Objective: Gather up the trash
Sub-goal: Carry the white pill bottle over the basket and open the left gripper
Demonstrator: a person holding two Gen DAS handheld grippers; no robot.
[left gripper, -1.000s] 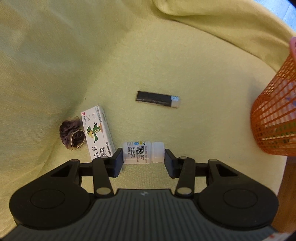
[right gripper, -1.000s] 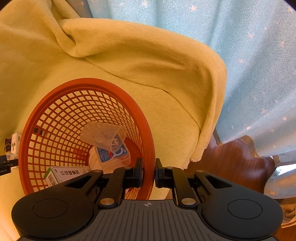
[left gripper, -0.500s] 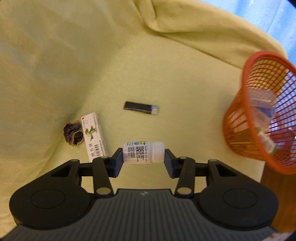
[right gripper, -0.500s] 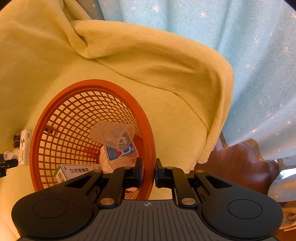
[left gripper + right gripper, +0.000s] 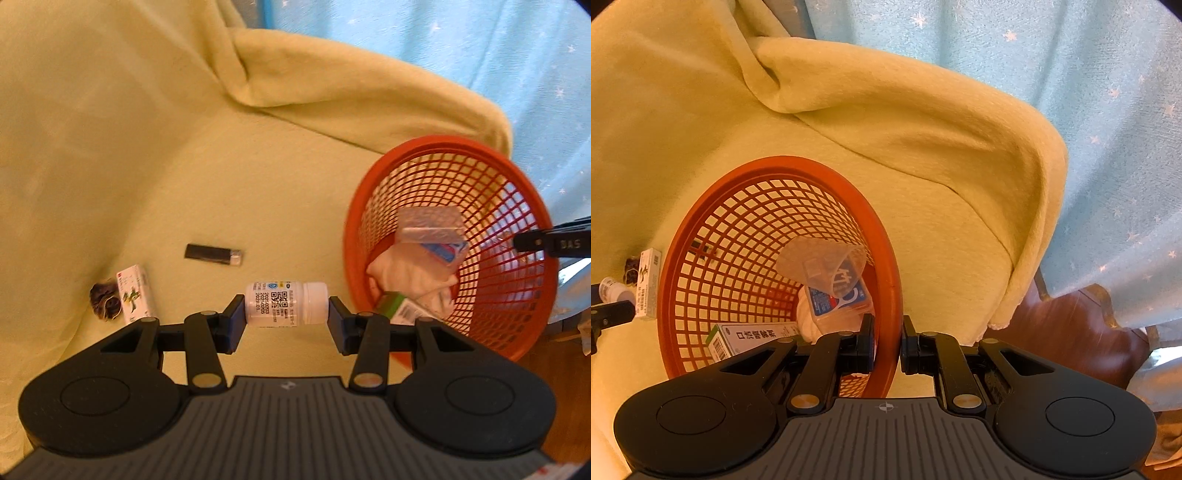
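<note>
My left gripper is shut on a small white pill bottle, held sideways in the air above the yellow-green blanket, just left of the orange mesh basket. My right gripper is shut on the basket's rim. Inside the basket lie a clear plastic wrapper, a blue-labelled packet, white tissue and a green-and-white box. On the blanket remain a black lighter-like stick, a white medicine box and a dark scrunchie.
The blanket covers a sofa-like seat, with a thick fold behind the basket. A pale blue star-patterned curtain hangs beyond it. Dark wooden floor shows at the seat's right edge.
My left gripper has lifted the pill bottle off the blanket and swung right toward the basket, which now fills the right of its view. The right gripper keeps its hold on the rim.
</note>
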